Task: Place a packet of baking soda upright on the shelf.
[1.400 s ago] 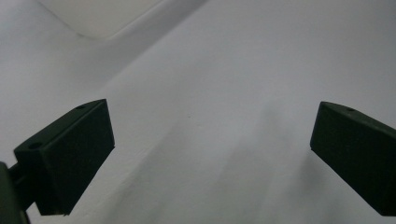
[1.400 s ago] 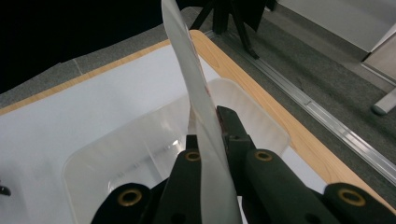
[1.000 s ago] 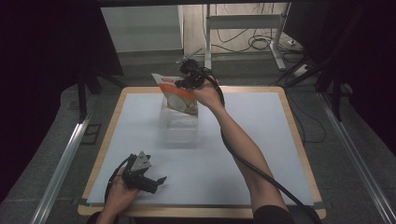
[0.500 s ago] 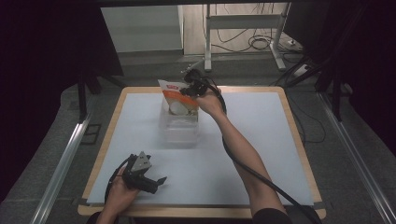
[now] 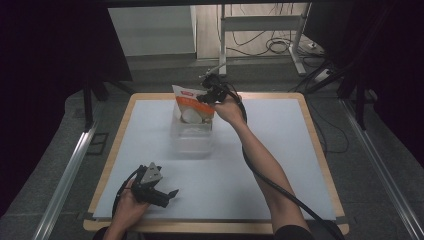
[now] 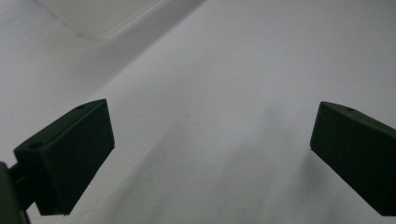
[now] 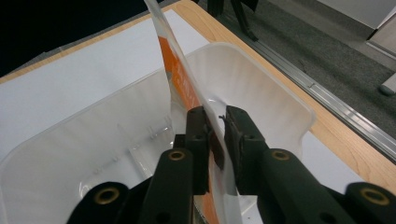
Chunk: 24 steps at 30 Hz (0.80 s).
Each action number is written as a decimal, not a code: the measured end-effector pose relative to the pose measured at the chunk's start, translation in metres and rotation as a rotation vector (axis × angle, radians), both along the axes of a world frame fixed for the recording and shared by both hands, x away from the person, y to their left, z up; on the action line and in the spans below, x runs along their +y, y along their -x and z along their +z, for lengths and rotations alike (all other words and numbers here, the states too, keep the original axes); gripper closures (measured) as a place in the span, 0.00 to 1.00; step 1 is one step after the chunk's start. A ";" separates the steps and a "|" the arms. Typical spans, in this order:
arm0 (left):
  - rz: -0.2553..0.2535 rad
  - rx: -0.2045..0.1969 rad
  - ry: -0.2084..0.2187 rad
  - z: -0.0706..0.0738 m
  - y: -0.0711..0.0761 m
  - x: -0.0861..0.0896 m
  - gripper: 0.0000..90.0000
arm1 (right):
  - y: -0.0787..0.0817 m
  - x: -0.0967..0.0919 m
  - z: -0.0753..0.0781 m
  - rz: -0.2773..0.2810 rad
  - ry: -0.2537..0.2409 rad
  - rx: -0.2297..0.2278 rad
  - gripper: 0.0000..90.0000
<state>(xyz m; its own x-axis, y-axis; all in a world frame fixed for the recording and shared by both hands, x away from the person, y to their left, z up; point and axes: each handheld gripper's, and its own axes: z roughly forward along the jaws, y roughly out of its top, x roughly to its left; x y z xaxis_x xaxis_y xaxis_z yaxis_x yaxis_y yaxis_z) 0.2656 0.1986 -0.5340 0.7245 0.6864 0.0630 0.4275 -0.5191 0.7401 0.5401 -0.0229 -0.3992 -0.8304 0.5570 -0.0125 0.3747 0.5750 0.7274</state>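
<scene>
1. Lowered since the earlier picture, the packet (image 5: 192, 106) now stands partly inside the clear tub (image 5: 192, 137), its top edge above the rim.
2. Right gripper (image 7: 217, 135) has just been opening; its jaws stand slightly apart, with the packet's edge between them and barely pinched, if at all.
3. Risk, as I judge it: released upright, the packet may tip over the tub's wall.
4. Right forearm reaches far across to the tub.
5. Left gripper (image 5: 167, 196) rests near of the tub, jaws wide and empty.

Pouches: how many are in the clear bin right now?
1. The orange-and-white pouch stands upright in the clear bin, at its far end, between the right gripper's fingers. Nothing else shows inside.
</scene>
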 end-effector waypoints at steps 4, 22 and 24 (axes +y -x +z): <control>-0.001 0.001 -0.003 0.000 0.000 0.000 0.00 | 0.001 -0.005 0.003 -0.012 -0.020 0.012 0.66; -0.001 0.003 -0.011 -0.001 0.000 -0.001 0.00 | 0.014 -0.006 0.004 -0.032 0.018 -0.063 0.16; -0.001 0.003 -0.012 -0.001 0.000 -0.001 0.00 | 0.015 -0.007 0.004 -0.031 0.017 -0.064 0.14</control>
<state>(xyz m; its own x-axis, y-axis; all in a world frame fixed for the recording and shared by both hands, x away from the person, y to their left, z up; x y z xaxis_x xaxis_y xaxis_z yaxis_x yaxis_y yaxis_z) 0.2658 0.1972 -0.5348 0.7254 0.6849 0.0686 0.4295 -0.5282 0.7325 0.5247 -0.0298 -0.3954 -0.8102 0.5813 -0.0750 0.3453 0.5767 0.7404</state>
